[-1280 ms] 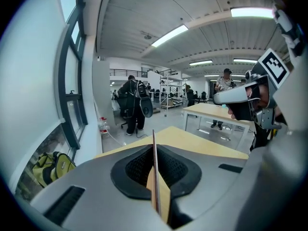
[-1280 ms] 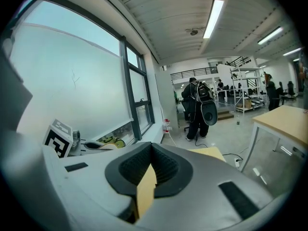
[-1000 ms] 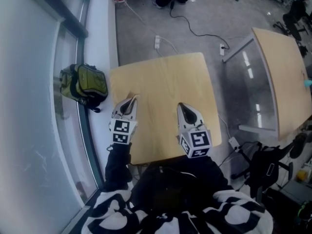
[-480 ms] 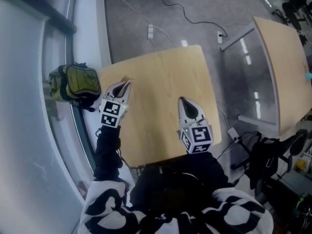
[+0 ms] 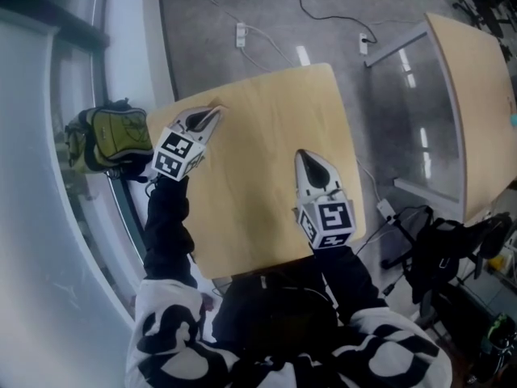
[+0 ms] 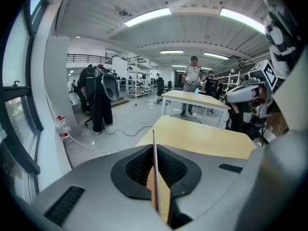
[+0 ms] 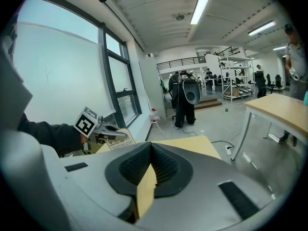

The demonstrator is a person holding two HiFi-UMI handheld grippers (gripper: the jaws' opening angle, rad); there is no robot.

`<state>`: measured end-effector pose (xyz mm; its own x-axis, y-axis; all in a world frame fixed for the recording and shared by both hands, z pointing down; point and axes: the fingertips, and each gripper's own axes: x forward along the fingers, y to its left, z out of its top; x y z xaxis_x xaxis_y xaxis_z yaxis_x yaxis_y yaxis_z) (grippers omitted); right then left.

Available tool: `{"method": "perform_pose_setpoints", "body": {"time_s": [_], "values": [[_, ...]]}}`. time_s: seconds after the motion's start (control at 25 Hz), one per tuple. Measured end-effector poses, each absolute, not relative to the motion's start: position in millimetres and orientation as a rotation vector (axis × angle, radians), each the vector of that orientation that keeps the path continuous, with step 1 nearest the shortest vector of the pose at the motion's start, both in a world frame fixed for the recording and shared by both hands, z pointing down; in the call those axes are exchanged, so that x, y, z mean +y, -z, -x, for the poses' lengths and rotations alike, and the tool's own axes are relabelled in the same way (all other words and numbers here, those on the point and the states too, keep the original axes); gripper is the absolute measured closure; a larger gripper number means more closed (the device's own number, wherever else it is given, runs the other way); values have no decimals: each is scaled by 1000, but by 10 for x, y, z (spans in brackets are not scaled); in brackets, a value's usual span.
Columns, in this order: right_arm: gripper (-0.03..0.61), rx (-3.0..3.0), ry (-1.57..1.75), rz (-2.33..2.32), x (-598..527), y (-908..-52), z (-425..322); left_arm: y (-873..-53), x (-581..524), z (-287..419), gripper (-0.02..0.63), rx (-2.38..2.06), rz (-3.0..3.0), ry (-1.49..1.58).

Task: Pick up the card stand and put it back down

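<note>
Card stand [image 6: 154,134] is pinched in my left gripper [image 6: 155,174], edge-on right between the jaws, so from there it's just a thin upright line; seen from my right gripper [image 7: 150,150] it's a pale printed card poking out under the left one's nose, print too small to read. I'd guess I've got it by the flat face because that's the only bit the jaws can clamp; it's over the bench [image 5: 275,136], touching or not I can't tell. Right gripper is clenched on nothing, off to the left one's right and nearer me; probably just parked clear of the job.
</note>
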<state>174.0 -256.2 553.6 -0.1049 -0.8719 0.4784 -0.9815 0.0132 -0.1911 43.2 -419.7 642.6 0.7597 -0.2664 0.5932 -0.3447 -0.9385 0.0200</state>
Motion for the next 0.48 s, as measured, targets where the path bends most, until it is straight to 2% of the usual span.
{"method": "perform_pose_setpoints", "body": {"time_s": [0.48], "values": [[561, -2056, -741, -1911, -2657, -5740, -1991, -6534, -4052, -1418, 595, 61, -2897, -980]]}}
